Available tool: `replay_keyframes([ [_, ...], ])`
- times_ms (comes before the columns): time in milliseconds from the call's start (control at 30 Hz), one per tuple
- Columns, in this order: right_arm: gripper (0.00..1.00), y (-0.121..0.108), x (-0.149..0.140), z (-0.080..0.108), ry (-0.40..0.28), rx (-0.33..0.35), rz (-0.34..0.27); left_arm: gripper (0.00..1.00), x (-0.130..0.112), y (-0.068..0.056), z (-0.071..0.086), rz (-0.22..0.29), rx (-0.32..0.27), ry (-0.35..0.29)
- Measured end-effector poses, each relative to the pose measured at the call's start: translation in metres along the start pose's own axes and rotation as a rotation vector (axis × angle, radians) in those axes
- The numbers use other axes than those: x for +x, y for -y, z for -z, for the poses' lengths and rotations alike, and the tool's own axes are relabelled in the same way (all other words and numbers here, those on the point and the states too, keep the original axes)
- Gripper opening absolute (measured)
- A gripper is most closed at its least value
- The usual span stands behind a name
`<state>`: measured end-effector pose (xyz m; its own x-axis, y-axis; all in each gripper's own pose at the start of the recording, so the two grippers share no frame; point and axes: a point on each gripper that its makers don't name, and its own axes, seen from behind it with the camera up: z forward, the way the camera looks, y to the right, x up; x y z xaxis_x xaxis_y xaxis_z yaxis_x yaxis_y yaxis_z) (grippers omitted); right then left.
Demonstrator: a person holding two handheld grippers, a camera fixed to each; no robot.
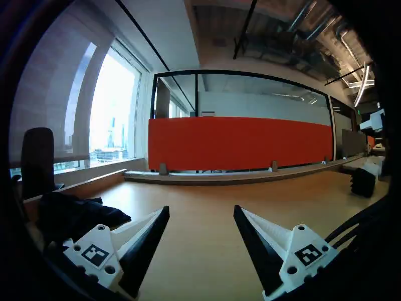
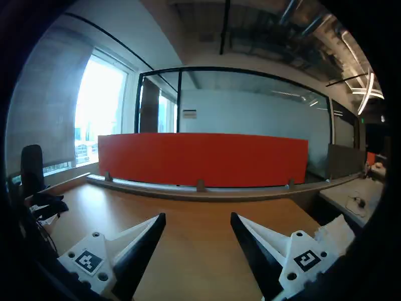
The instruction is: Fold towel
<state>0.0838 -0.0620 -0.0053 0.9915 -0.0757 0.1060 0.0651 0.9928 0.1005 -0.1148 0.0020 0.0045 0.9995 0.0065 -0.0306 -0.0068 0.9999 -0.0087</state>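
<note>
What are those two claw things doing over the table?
They are two hand-held grippers. The left gripper and the right gripper both hover open over a wooden desk, facing an orange divider, and neither holds anything. A dark cloth, maybe the towel, lies bunched at the desk's left edge, untouched. Something white and crumpled sits by the right gripper, but I can't tell what it is. No folding has begun yet.

Two hand-held grippers (image 1: 201,212) (image 2: 198,218), one desk (image 1: 210,200), one orange divider (image 1: 240,143)
</note>
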Motion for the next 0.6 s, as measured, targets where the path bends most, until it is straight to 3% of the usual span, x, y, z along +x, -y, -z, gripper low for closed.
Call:
replay_keyframes([
  [300,1.0,-0.015,0.0,0.002,-0.047,-0.02,-0.025,0.95,-0.001,-0.001,-0.001,0.001,0.0,-0.001],
  [600,1.0,-0.025,-0.025,0.003,-0.065,-0.028,-0.052,0.95,-0.002,-0.001,-0.001,0.001,0.0,-0.001],
])
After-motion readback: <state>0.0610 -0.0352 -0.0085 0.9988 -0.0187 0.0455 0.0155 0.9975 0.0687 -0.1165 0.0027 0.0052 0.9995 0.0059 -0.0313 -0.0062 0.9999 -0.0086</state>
